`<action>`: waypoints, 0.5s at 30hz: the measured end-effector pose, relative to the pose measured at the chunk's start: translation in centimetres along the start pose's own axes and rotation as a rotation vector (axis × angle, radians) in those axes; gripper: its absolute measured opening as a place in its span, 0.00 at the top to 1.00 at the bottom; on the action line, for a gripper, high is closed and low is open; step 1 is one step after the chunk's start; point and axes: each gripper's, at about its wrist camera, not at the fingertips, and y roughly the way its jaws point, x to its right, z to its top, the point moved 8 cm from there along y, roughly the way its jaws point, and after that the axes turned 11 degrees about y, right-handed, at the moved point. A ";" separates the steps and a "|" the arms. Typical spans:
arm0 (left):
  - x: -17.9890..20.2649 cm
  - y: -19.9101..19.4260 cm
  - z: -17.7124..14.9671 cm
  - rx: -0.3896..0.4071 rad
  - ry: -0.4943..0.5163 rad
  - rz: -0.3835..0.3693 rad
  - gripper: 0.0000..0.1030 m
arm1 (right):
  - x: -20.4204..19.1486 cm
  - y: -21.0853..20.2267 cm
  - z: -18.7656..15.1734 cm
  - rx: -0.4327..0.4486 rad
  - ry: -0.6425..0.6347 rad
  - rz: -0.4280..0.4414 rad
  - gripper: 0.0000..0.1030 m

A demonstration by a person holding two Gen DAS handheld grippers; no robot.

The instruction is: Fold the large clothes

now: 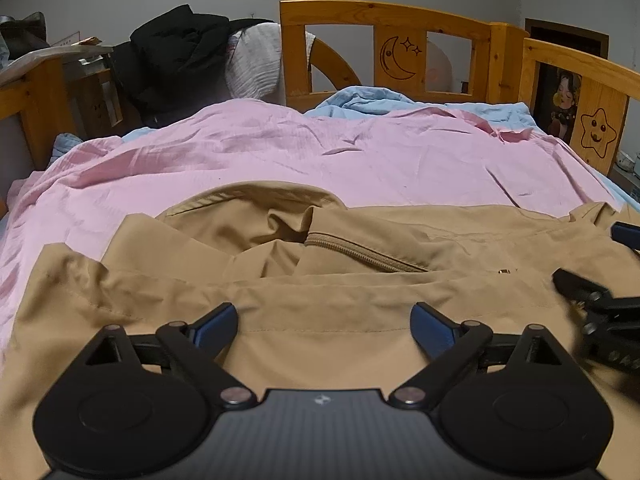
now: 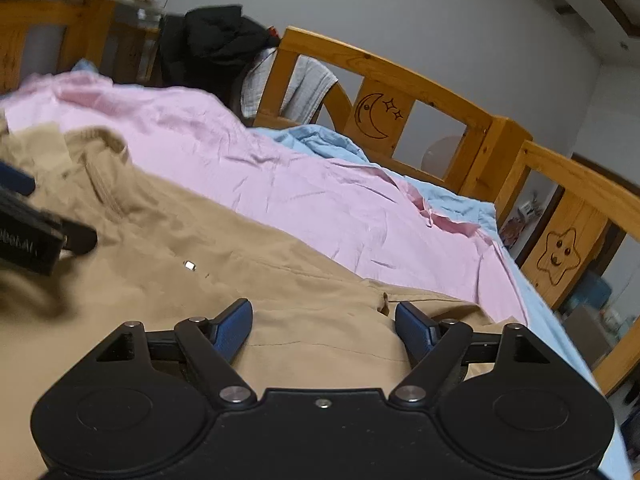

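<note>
Tan jacket is spread out flat across the near part of a pink sheet, which covers a bed with a light blue sheet peeking out along the far edge. You can see the jacket's zipper running diagonally near the middle, with the hood or collar area bunched up just behind it, and a tiny metal snap on the fabric. Left gripper sits low over the jacket with its blue pads spread wide, nothing pinched between them, just cloth lying underneath. Right gripper is the same deal, jaws well apart over the jacket's edge near the pink sheet, not clamping anything. Each one shows up blurry at the side of the other's view. Behind the bed there's a wooden headboard with a moon and a star carved in, plus a pile of black clothes slumped over by the wall.
</note>
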 end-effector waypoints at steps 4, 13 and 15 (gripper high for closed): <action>-0.8 -1.4 -0.4 -0.056 -0.065 0.018 0.09 | 2.3 -2.1 0.6 -0.042 0.117 -0.028 0.22; -0.5 -2.6 -2.9 -0.027 -0.027 0.065 0.07 | 4.9 -6.2 -3.8 -0.081 0.155 -0.070 0.20; -0.5 -2.3 -3.1 -0.010 -0.031 0.063 0.06 | 4.3 -5.8 -5.2 -0.071 0.139 -0.073 0.20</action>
